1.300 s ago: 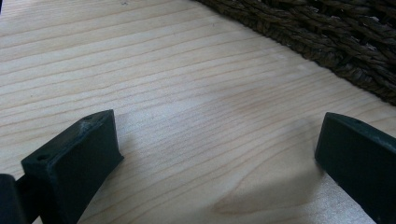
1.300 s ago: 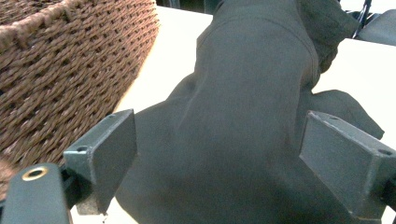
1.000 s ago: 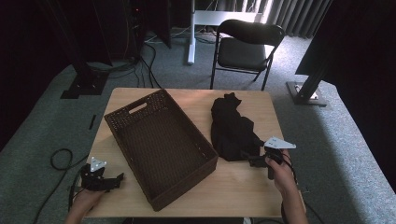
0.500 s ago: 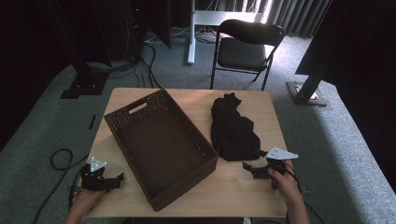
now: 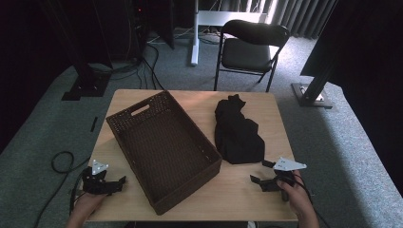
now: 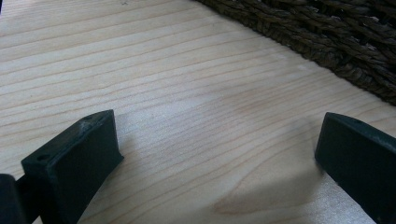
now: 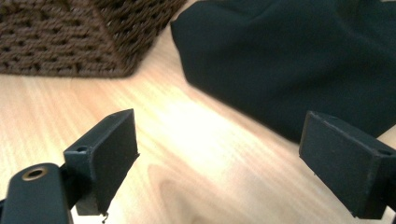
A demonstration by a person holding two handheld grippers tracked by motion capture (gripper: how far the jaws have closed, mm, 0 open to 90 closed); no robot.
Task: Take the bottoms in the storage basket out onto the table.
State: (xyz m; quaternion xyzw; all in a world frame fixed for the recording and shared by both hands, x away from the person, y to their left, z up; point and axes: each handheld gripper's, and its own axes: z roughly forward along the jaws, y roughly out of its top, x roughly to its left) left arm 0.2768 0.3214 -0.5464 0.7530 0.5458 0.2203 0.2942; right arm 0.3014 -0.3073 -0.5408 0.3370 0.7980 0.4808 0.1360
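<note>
my right gripper [image 5: 263, 176] sits wide open just short of the black garment [image 5: 236, 131] lying beside the wicker basket [image 5: 164, 148]; left gripper [image 5: 116, 184] idle, open; next, advance and pinch the cloth's near edge.

1. The wicker basket [image 5: 164, 149] runs aslant across the table's [image 5: 237, 199] middle and blocks straight passage from the left edge to the right.
2. Bare wood lies open along the near edge at the basket's right.
3. The black cloth [image 5: 236, 130] covers the right side; a narrow open lane runs between it and the basket.
</note>
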